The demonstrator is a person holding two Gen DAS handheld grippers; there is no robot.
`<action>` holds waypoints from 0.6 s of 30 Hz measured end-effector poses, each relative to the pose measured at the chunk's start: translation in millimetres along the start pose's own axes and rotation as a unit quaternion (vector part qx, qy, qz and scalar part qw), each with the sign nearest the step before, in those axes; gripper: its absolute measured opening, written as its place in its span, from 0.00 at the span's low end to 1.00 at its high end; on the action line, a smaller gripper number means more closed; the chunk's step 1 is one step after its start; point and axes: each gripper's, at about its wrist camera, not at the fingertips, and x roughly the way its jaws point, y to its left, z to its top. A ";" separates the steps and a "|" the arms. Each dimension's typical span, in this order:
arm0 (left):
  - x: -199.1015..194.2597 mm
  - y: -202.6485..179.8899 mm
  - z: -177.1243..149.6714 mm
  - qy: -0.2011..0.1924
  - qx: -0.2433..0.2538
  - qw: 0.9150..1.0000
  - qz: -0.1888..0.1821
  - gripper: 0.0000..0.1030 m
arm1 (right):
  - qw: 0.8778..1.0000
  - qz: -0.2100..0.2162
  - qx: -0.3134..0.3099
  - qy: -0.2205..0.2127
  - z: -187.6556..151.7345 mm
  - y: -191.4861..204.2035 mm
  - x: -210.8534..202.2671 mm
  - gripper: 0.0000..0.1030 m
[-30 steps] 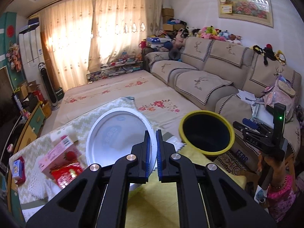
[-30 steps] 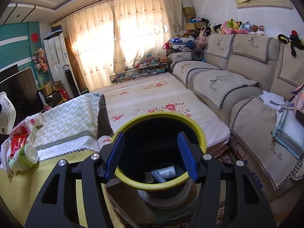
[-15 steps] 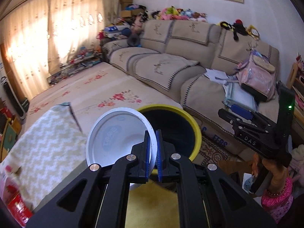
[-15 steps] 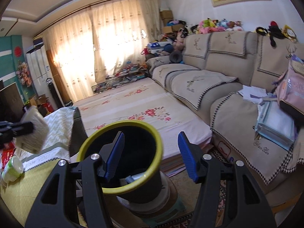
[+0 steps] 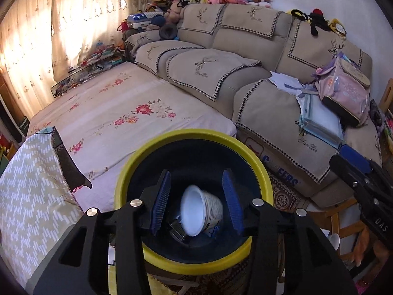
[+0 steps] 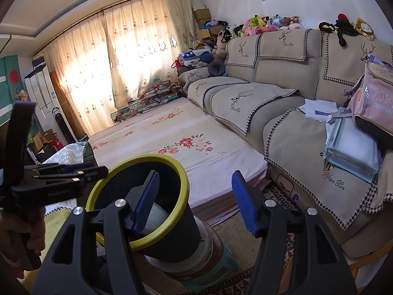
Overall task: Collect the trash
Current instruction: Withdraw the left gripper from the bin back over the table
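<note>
The left tool [image 5: 196, 206] has just opened over the bin [image 5: 194, 268], the cup [image 5: 200, 212] falls inside; the right tool [image 6: 195, 201] is apart, empty.

White paper bowl [image 5: 196, 212] with ribbed, woven-look sides, tipped on its side down inside the bin [image 5: 137, 164], open mouth turned left; resting on other scraps at the bottom; bin itself black, yellow-rimmed, upright on a stack.
</note>
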 end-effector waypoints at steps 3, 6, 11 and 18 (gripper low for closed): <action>-22.3 3.6 -4.7 -0.019 0.001 1.000 0.007 0.42 | 1.000 0.005 -0.001 0.004 -1.2 1.8 2.4 0.57; -61.8 10.3 -15.3 -0.047 -0.008 0.999 0.014 0.42 | 1.000 0.009 -0.003 0.006 -3.0 6.7 3.0 0.57; -125.7 22.9 -36.5 -0.092 -0.029 0.994 0.047 0.49 | 1.000 0.017 -0.013 0.011 -3.5 16.3 3.1 0.57; -228.3 57.2 -88.3 -0.156 -0.083 0.977 0.122 0.82 | 0.997 0.055 -0.049 0.021 -9.6 56.9 -0.4 0.59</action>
